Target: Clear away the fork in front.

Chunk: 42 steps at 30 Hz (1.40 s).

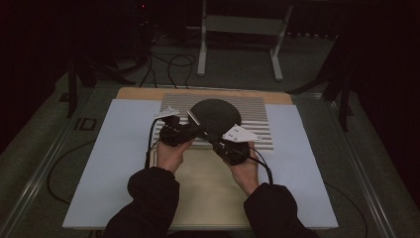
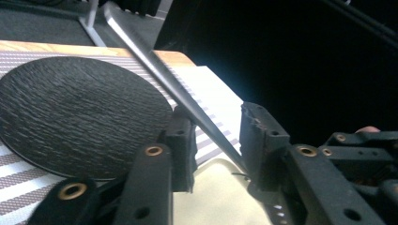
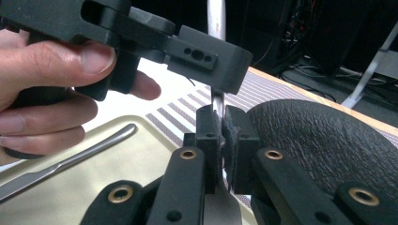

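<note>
Right gripper (image 3: 220, 136) clamps knife (image 2: 159, 70), blade slanting up-away; left gripper (image 2: 216, 140) parted around it.

Counted on and about the table:

- One round black plate with a rough textured surface (image 1: 216, 113)
- One grey-and-white striped woven placemat (image 1: 257, 124)
- One pale cream rectangular tray (image 1: 208, 183)
- Two silver metal cutlery pieces — one long handle (image 2: 159, 70) passing between black jaws, one utensil (image 3: 65, 161) lying flat on the cream tray; type of each unclear
- Two black two-jaw handheld grippers — left gripper (image 1: 190, 130), right gripper (image 1: 210, 139)
- Two hands — left hand (image 1: 171, 154), right hand (image 1: 246, 171)
- One white metal frame stand (image 1: 242, 29) on the floor beyond the table
</note>
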{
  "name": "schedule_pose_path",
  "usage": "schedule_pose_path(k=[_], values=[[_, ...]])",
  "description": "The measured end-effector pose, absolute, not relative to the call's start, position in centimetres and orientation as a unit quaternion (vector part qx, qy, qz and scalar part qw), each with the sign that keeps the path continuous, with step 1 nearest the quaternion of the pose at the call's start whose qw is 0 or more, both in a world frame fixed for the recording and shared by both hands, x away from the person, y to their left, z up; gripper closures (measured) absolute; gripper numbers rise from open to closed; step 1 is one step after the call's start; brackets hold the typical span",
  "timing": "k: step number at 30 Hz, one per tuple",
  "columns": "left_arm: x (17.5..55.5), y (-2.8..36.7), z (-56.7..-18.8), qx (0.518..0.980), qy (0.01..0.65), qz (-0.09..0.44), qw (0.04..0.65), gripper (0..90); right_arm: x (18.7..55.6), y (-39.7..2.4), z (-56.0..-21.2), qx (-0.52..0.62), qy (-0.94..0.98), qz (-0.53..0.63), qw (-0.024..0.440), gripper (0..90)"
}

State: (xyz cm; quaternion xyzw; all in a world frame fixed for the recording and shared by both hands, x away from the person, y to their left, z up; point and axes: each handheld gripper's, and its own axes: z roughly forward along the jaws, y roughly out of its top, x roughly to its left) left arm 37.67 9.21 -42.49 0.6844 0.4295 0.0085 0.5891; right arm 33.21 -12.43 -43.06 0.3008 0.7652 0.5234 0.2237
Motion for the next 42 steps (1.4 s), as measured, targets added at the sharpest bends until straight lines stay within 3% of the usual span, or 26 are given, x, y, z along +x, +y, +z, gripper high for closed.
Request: schedule_pose_path(k=[1,2,3,10,15,19,23,31,36,42], values=[[37.6,9.3,-42.3,0.677,0.429,0.000,0.597,74.0,33.2,-12.4,-43.1,0.300,0.765,0.523,0.224,85.6],[37.5,9.3,-42.2,0.674,0.430,-0.008,0.600,83.5,33.3,-12.2,-43.2,0.299,0.768,0.522,0.219,85.4],[37.4,9.2,-42.1,0.676,0.432,0.000,0.597,86.9,33.3,-12.1,-43.3,0.298,0.771,0.520,0.215,86.8],[37.2,9.0,-41.4,0.696,0.434,0.034,0.571,87.9,33.5,-12.2,-43.5,0.302,0.773,0.517,0.210,60.6],[37.2,9.3,-41.3,0.700,0.434,0.037,0.567,87.9,33.8,-12.8,-43.3,0.310,0.769,0.518,0.210,47.8],[37.1,9.3,-41.3,0.704,0.429,0.043,0.564,87.9,34.0,-13.1,-43.3,0.320,0.769,0.514,0.204,42.8],[37.2,9.4,-41.2,0.709,0.424,0.048,0.561,87.9,34.2,-13.2,-43.4,0.330,0.773,0.500,0.210,28.6],[37.3,10.5,-41.0,0.704,0.432,0.054,0.561,87.8,34.4,-13.6,-43.4,0.339,0.784,0.470,0.221,22.6],[37.3,10.9,-40.9,0.705,0.432,0.058,0.559,87.8,34.5,-13.8,-43.5,0.332,0.796,0.453,0.225,14.3],[37.3,11.5,-40.8,0.708,0.431,0.065,0.555,87.8,34.5,-14.3,-43.4,0.350,0.785,0.463,0.218,13.5]])
